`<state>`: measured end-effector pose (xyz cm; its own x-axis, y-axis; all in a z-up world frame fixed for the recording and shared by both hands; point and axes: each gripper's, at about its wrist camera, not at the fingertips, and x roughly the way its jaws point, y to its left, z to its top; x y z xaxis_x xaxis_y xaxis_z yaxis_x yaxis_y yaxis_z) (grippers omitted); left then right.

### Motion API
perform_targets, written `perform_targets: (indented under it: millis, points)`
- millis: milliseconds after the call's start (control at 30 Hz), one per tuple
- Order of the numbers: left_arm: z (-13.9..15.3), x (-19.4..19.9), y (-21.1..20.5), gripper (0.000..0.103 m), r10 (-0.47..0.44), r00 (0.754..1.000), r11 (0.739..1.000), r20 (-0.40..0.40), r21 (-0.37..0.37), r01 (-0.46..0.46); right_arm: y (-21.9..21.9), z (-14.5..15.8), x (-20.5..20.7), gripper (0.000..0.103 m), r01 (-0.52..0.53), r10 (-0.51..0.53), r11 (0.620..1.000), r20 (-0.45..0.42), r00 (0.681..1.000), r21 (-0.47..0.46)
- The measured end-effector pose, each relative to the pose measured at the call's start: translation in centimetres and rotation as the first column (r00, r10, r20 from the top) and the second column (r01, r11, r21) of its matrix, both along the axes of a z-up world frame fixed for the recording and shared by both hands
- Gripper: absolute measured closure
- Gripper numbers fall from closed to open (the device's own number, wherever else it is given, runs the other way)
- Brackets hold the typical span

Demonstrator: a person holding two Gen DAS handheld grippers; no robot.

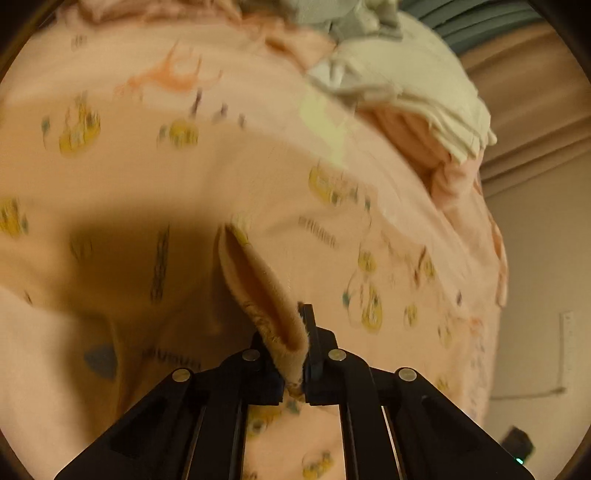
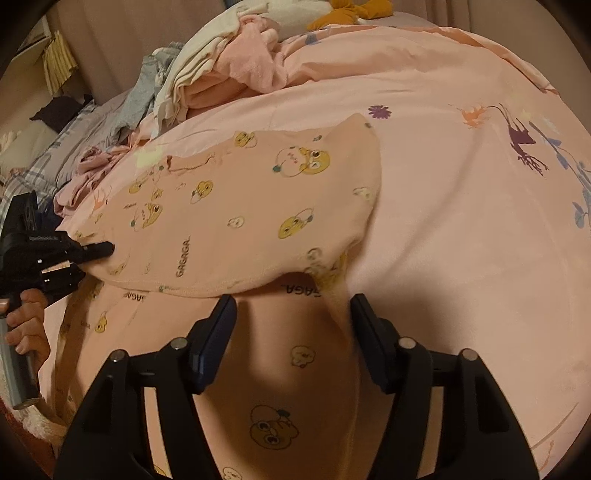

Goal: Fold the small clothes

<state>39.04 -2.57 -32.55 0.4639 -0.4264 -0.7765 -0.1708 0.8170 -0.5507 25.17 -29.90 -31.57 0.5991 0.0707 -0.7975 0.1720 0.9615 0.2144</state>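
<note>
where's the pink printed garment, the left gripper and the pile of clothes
pink printed garment (image 2: 236, 206): right wrist view, middle of folded-over panel
left gripper (image 1: 301, 369): left wrist view, between fingertips, shut on garment's edge
pile of clothes (image 2: 207, 66): right wrist view, cream piece on top

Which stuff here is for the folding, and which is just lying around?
For the folding:
- pink printed garment
- left tongs, pinching its hem
- right tongs, open

Just lying around:
- clothes pile
- pink bedcover
- mustard cloth

Location: a home bedroom. Indicators: a bed covered by a pink printed duvet (image 2: 461, 229), a loose pile of clothes (image 2: 221, 70) at its far side, a striped pillow (image 2: 44, 162), and what appears to be a curtain (image 2: 118, 40) behind.
</note>
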Motion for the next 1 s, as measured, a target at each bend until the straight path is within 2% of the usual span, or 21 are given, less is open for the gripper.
perform_targets:
  millis: [33, 67, 100, 167, 200, 300, 367, 467, 500, 567, 633, 700, 733, 800, 833, 867, 933, 967, 1000]
  points:
    - [0.9, -0.1, 0.1, 0.098, 0.043, 0.998, 0.995, 0.053, 0.083, -0.047, -0.2, 0.1, 0.1, 0.054, 0.011, -0.011, 1.000, 0.003, 1.000, 0.003]
    - [1.7, -0.2, 0.1, 0.098, 0.055, 0.994, 0.988, 0.095, 0.139, -0.068, -0.5, 0.2, 0.1, 0.059, 0.030, -0.030, 1.000, 0.002, 1.000, 0.000]
    - [2.4, -0.2, 0.2, 0.098, 0.052, 0.990, 0.979, 0.135, 0.190, -0.077, -0.8, 0.2, 0.2, 0.070, 0.049, -0.049, 0.999, -0.002, 0.999, -0.004]
    - [3.2, -0.4, 0.9, 0.098, 0.064, 0.981, 0.964, 0.185, 0.242, -0.109, -1.5, -0.1, 0.6, 0.079, 0.074, -0.074, 0.997, -0.011, 0.997, -0.002]
    - [3.0, -0.4, 1.5, 0.098, 0.072, 0.982, 0.961, 0.176, 0.251, -0.116, -1.7, -0.3, 0.7, 0.086, 0.088, -0.088, 0.996, -0.015, 0.996, 0.000]
    - [0.7, 0.4, 2.5, 0.098, 0.047, 0.994, 0.968, 0.097, 0.243, -0.069, -1.6, -0.7, 0.4, 0.086, 0.097, -0.097, 0.994, -0.001, 0.995, 0.041]
    - [-0.4, 0.2, 2.6, 0.094, 0.032, 0.996, 0.964, 0.082, 0.260, -0.052, -1.2, -0.9, 0.4, 0.087, 0.089, -0.089, 0.996, -0.004, 0.996, 0.002]
    - [0.4, -0.5, 3.1, 0.090, 0.013, 0.995, 0.963, 0.097, 0.268, -0.039, -1.0, -0.9, 0.3, 0.089, 0.067, -0.068, 0.997, -0.021, 0.997, -0.035]
    - [0.9, -0.7, 3.2, 0.086, 0.009, 0.997, 0.958, 0.083, 0.286, -0.032, -1.2, -0.8, 0.1, 0.089, 0.063, -0.064, 0.998, -0.032, 0.997, -0.033]
    - [2.6, -1.4, 3.9, 0.083, 0.019, 0.998, 0.945, 0.067, 0.325, -0.039, -1.7, -0.3, -0.6, 0.089, 0.065, -0.066, 0.998, -0.067, 0.996, -0.019]
    - [5.0, -2.8, 5.1, 0.083, 0.048, 0.989, 0.930, 0.140, 0.356, -0.096, -2.2, 0.8, -1.5, 0.083, 0.059, -0.059, 0.998, -0.082, 0.995, 0.008]
    - [6.8, -3.5, 4.9, 0.083, 0.065, 0.968, 0.925, 0.242, 0.350, -0.149, -1.9, 2.7, -1.9, 0.084, 0.058, -0.058, 0.998, -0.009, 0.998, 0.005]
    - [7.0, -3.3, 4.3, 0.083, 0.050, 0.967, 0.922, 0.249, 0.360, -0.141, -1.4, 3.3, -1.5, 0.086, 0.053, -0.053, 0.999, 0.015, 0.998, -0.004]
    - [5.9, -1.9, 2.2, 0.083, -0.020, 0.978, 0.934, 0.207, 0.353, -0.055, -0.5, 3.7, 0.1, 0.090, 0.032, -0.033, 0.999, 0.026, 0.999, 0.015]
    - [4.2, -0.9, 0.9, 0.084, -0.054, 0.987, 0.941, 0.152, 0.337, -0.001, 0.0, 3.3, 1.4, 0.091, 0.014, -0.014, 0.998, 0.010, 1.000, 0.057]
    - [3.1, -0.6, 0.3, 0.084, -0.065, 0.991, 0.940, 0.117, 0.341, 0.022, 0.4, 2.4, 2.7, 0.092, 0.004, -0.001, 0.996, -0.030, 1.000, 0.087]
    - [-0.1, -0.1, -0.4, 0.088, -0.071, 0.997, 0.923, 0.027, 0.380, 0.056, 1.2, -0.1, 4.1, 0.097, 0.027, -0.020, 0.998, -0.143, 0.990, 0.050]
    - [-0.4, -0.6, -0.1, 0.089, -0.072, 0.994, 0.928, 0.083, 0.371, 0.036, 1.3, -1.0, 4.0, 0.100, 0.037, -0.033, 0.999, -0.151, 0.988, 0.025]
    - [-0.5, -1.4, 0.3, 0.091, -0.074, 0.990, 0.934, 0.120, 0.357, 0.027, 1.3, -1.0, 3.2, 0.100, 0.022, -0.020, 1.000, -0.101, 0.995, 0.019]
